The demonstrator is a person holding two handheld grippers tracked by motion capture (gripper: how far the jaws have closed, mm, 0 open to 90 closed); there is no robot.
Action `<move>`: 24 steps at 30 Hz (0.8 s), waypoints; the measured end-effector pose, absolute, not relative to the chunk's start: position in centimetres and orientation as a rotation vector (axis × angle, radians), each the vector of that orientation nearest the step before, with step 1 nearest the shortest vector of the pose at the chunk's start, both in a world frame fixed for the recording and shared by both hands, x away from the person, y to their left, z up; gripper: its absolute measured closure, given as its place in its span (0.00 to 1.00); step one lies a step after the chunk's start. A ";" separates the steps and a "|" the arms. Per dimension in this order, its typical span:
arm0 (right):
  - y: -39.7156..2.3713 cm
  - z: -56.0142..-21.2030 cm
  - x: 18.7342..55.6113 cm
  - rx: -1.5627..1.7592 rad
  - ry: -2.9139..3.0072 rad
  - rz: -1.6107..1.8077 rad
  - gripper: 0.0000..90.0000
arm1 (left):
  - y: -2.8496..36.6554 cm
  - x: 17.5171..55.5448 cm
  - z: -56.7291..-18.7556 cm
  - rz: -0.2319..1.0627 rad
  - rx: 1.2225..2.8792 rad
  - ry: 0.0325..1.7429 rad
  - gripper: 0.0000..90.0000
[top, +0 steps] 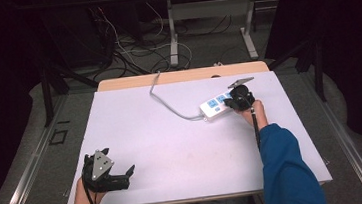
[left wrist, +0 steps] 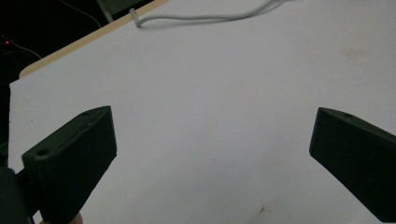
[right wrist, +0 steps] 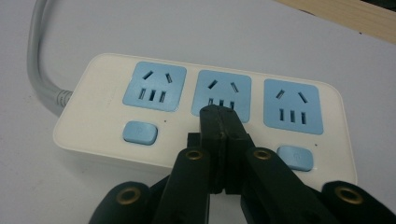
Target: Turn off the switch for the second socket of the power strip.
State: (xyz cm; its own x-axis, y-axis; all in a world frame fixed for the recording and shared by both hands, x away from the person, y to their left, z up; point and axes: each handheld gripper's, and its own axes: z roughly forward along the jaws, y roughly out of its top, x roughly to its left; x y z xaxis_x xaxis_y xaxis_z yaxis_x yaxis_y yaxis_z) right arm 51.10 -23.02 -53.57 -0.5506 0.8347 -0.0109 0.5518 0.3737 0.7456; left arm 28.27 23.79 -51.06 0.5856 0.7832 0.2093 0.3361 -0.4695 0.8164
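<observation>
Item: white power strip (right wrist: 205,121), three blue socket faces in a row, each with a blue push switch below; lying flat on the white tabletop (top: 172,133), toward its far right quarter, grey cable (top: 169,105) running off its left end and over the far edge. Right tool (right wrist: 219,122): jaws pressed together with nothing between them, tips set down at the lower edge of the middle socket face (right wrist: 221,93), directly over where the middle switch should sit; whether the tips touch the switch cannot be told, since they cover it. Left switch (right wrist: 139,132) and right switch (right wrist: 295,157) uncovered, untouched. Left tool (top: 110,176): jaws wide apart, holding nothing, resting low at the near left corner, well apart from the strip. Step in hand, as judged: pressing the middle switch with the closed tips. Handling note: keep the jaws together so they act as one blunt point; press straight down on the switch, not the socket slots just above it; the strip is light and unheld, so a slanted push may slide it, and the idle left tool could steady its cable end. Containers: none present; nothing plugged into any socket.
</observation>
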 end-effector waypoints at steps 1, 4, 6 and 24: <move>-23.0 -53.6 51.1 1.207 2.252 1.001 1.00 | 23.8 28.3 -51.1 0.751 2.056 0.887 0.01; -23.0 -53.6 51.1 1.205 2.252 1.000 1.00 | 23.8 28.3 -51.1 0.751 2.056 0.887 0.01; -23.0 -53.6 51.1 1.210 2.250 1.005 1.00 | 23.8 28.3 -51.1 0.751 2.056 0.888 0.01; -23.1 -53.6 51.1 1.204 2.251 1.016 1.00 | 23.8 28.3 -51.0 0.752 2.055 0.887 0.01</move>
